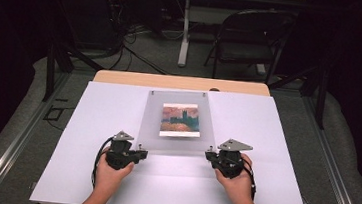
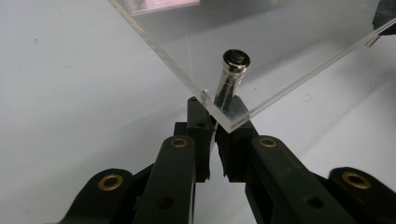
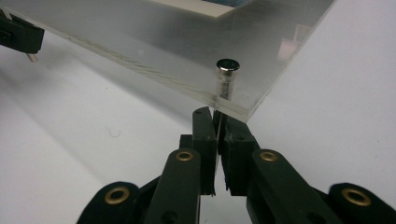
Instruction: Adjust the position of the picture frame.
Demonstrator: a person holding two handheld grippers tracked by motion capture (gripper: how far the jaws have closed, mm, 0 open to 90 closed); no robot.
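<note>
Both hand-held grippers, left (image 1: 140,153) and right (image 1: 210,155), pinch the clear frame's (image 1: 175,144) near corners; edges hard to see.

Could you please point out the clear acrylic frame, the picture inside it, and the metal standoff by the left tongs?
clear acrylic frame (image 1: 151,124): high view, bare left margin of the panel.
picture (image 1: 180,119): high view, middle of the print.
metal standoff (image 2: 236,59): left gripper view, its round cap.

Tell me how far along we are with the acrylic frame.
Done: both claws are shut on the near corners of the clear acrylic photo frame, the left claw and right claw each gripping beside a metal standoff pin. In hand: the near edge is raised off the white table. Left: wherever the frame goes.
</note>
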